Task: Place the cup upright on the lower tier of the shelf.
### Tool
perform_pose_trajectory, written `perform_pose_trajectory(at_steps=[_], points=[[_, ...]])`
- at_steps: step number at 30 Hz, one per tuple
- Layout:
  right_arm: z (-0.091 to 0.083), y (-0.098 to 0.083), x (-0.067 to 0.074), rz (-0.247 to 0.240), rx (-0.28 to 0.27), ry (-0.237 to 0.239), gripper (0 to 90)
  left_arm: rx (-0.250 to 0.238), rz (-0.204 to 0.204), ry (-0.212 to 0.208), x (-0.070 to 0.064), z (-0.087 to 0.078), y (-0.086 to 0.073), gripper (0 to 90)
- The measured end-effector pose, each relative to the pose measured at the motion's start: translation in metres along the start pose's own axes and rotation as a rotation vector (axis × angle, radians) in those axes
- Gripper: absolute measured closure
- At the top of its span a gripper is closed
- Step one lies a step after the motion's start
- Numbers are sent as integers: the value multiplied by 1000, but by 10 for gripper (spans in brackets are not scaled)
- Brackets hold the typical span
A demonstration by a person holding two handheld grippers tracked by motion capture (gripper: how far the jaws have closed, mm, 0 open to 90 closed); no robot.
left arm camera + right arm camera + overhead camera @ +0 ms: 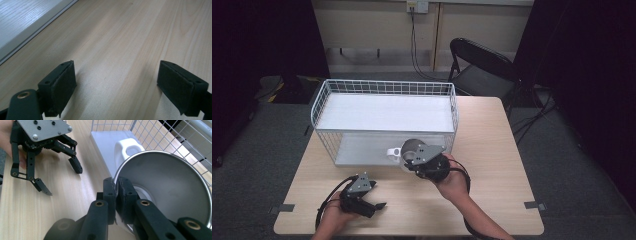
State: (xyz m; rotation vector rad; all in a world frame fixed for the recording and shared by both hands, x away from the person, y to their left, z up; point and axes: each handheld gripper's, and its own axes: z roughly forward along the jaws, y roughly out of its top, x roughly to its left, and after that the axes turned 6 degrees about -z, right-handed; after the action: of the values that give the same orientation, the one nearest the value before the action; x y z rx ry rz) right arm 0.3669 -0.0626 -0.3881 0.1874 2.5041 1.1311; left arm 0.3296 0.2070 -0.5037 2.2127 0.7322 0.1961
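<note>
Wire basket point(362, 90) and white jug point(393, 152) block far side; near tabletop point(492, 165) open.

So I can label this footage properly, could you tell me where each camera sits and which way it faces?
High view: above the person's side, looking forward and down on the table and wire basket; forearms show.
Left gripper view: on the left gripper, along its open jaws, facing bare tabletop.
Right gripper view: on the right gripper, clamping a metal bowl.
Shared: the right gripper view and the high view both show the left gripper.
</note>
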Motion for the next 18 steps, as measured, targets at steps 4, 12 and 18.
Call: perform_pose_trajectory(at_steps=[4,12,18], points=[[1,0,-1,-1,-1,-9,848,0,-3,-1,0,0,0,148],[5,3,-2,-3,-3,-17,848,0,-2,-1,0,0,0,148],[8,3,-3,-8,-8,-30,848,0,-3,-1,0,0,0,148]])
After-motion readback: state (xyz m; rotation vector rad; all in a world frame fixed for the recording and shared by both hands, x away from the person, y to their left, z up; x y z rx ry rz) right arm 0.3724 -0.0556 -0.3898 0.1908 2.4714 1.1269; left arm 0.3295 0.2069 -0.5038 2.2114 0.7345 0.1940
